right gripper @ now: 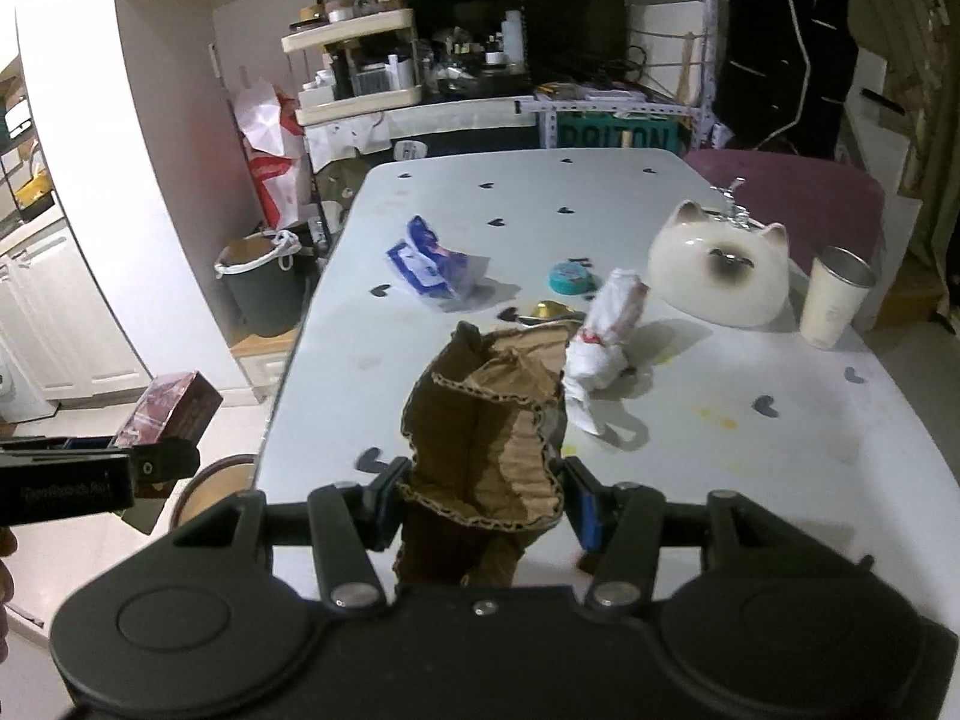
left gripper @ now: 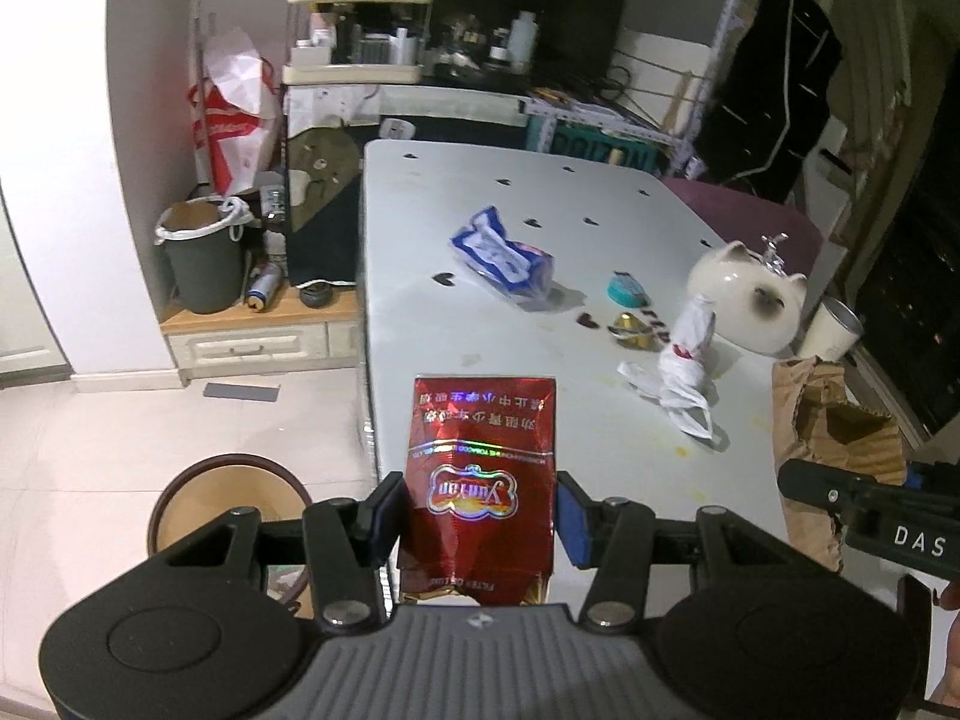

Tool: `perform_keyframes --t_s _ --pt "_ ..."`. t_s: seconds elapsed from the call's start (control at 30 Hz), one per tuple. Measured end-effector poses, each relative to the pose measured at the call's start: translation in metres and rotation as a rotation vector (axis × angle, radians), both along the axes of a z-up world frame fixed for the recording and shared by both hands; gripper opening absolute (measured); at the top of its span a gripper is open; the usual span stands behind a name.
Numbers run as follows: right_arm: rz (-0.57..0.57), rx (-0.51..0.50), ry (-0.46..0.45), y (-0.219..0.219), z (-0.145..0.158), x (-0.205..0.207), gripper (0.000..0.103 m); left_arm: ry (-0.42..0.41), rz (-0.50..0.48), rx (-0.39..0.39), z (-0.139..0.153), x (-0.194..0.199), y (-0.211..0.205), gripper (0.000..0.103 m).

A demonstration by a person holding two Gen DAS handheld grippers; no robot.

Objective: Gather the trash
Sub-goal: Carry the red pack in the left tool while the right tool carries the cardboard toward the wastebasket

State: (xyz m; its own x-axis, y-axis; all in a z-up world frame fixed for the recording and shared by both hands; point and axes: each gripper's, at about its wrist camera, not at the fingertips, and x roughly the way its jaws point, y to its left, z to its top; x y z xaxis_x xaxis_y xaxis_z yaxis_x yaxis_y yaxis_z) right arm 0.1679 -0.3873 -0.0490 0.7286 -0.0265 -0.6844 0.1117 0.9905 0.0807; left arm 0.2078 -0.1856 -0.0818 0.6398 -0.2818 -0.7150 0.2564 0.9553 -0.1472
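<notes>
Both loads are up off the desk: the left hand-held gripper clamps the red carton, the right hand-held gripper grips crumpled cardboard. Next, I'd say, comes carrying them to the lined bin on the low shelf at left.

A shiny red foil packet, creased and printed with a gold emblem, is held upright off the white table. A torn piece of brown corrugated cardboard, curled and crumpled, is likewise held aloft. A crumpled white wrapper and an opened blue-and-white packet are left lying on the tabletop.
</notes>
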Motion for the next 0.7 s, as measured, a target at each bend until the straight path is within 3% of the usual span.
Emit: perform_keyframes --t_s 0.33,0.7 --pt "0.042 -0.001 0.015 0.065 -0.003 0.035 0.054 0.017 0.054 -0.010 -0.006 0.025 0.068 0.052" --pt "0.020 0.004 0.080 0.148 -0.021 0.094 0.054 0.082 0.047 -0.021 -0.028 0.094 0.156 0.052"
